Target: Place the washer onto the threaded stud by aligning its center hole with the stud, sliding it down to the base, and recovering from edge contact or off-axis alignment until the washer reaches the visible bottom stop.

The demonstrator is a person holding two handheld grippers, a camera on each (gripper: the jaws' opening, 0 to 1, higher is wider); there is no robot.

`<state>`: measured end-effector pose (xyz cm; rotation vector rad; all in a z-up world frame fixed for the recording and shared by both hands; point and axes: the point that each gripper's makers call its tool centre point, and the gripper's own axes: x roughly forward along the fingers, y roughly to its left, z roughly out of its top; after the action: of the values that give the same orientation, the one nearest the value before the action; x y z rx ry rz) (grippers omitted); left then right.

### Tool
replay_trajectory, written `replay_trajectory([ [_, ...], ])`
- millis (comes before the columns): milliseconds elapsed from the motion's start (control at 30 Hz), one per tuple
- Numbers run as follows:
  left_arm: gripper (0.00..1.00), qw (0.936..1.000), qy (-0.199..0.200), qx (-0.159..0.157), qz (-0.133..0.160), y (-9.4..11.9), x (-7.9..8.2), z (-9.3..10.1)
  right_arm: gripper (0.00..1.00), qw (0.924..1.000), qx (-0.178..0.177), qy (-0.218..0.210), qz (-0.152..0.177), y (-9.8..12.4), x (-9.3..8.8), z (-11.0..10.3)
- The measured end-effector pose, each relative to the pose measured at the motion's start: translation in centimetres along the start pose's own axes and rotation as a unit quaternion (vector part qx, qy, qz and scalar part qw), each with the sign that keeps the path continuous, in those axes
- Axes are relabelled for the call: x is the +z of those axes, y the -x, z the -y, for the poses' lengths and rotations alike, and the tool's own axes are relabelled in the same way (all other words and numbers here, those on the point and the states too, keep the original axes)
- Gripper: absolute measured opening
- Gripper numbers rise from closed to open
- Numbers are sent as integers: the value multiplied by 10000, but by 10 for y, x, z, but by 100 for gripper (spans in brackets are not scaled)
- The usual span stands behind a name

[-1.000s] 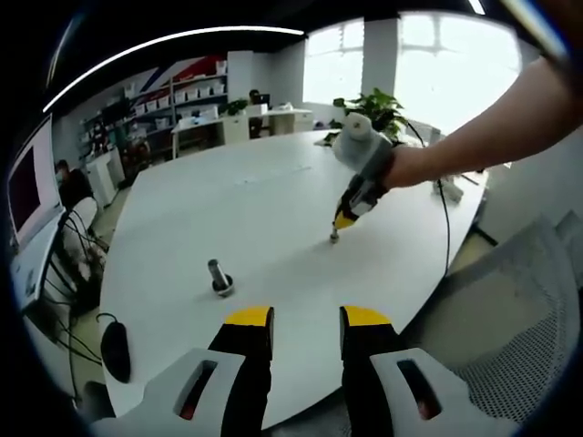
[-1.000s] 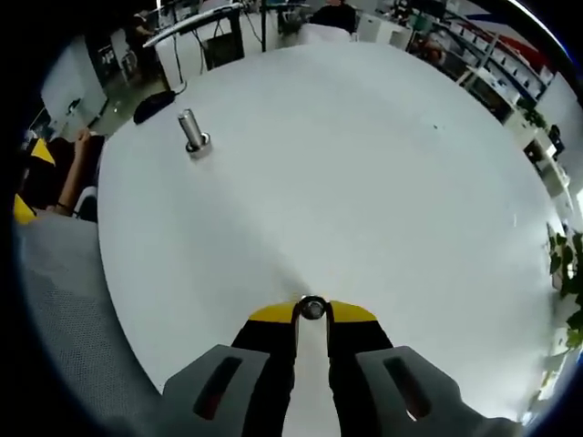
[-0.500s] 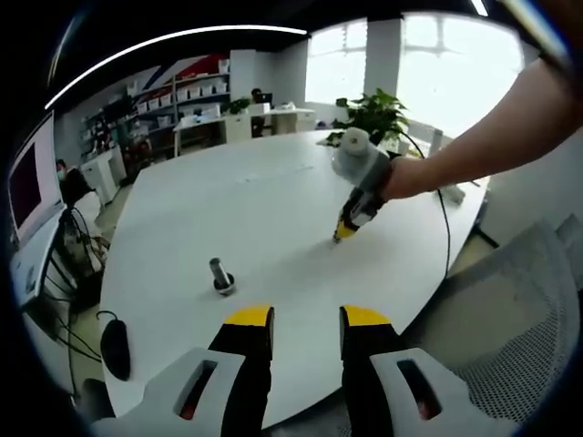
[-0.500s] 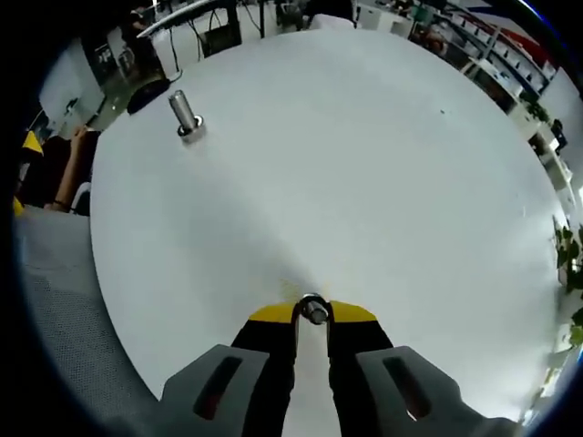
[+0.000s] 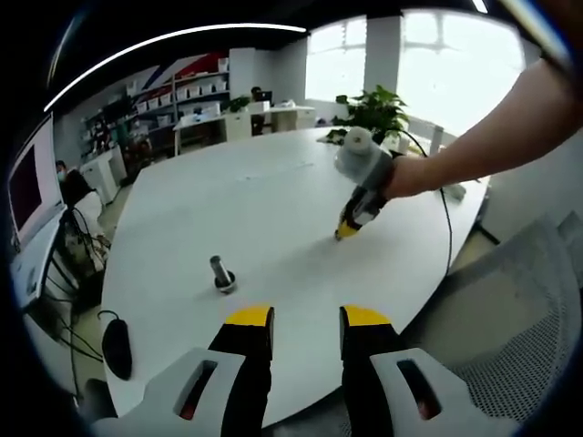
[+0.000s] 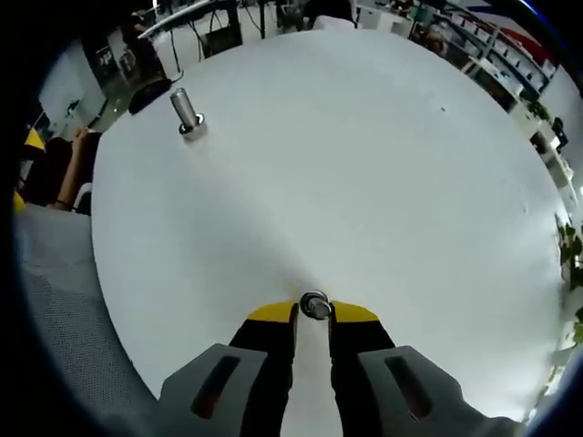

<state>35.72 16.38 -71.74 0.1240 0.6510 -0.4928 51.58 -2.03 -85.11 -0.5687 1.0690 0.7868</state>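
White round table (image 6: 383, 164), open office behind. Right gripper (image 6: 314, 311) pinching washer (image 6: 314, 305) at tips. Threaded stud (image 6: 187, 111) upright, upper left, well apart. Left gripper (image 5: 306, 319) idle, jaws parted, nearer stud.

shiny metal washer (image 6: 315, 306) and stud (image 6: 188, 113); smooth matt white table (image 6: 364, 164).

Threaded stud (image 6: 188, 113) stands on table (image 6: 383, 164), well apart from washer (image 6: 315, 306) between right gripper (image 6: 313, 313) tips.
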Motion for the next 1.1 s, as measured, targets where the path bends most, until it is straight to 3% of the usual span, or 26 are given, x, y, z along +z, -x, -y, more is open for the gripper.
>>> replay_trajectory([
  [200, 27, 10000, -37, -12, -38, -1, -1, 1, 18, 9998, 14, -73, 166, 12, 0, -4],
  [333, 27, 10000, -49, -49, -62, -1, -2, 3, 18, 9986, -19, -192, 495, 31, 4, -4],
  [533, 27, 9999, -54, -107, -51, -2, -2, 5, 19, 9903, -167, -367, 1332, 79, 16, -11],
  [667, 27, 9999, -75, -154, 13, 0, 1, 7, 20, 9856, -240, -297, 1649, 109, 11, -19],
  [733, 27, 9998, -101, -180, 8, -1, 1, 9, 21, 9825, -315, -330, 1804, 122, 9, -19],
  [833, 27, 9997, -129, -203, 46, 1, 3, 11, 21, 9684, -329, -723, 2362, 151, 13, -21],
  [1100, 27, 9992, -51, -278, 271, 4, 12, 12, 24, 9501, -457, -1049, 2901, 188, 4, -33],
])
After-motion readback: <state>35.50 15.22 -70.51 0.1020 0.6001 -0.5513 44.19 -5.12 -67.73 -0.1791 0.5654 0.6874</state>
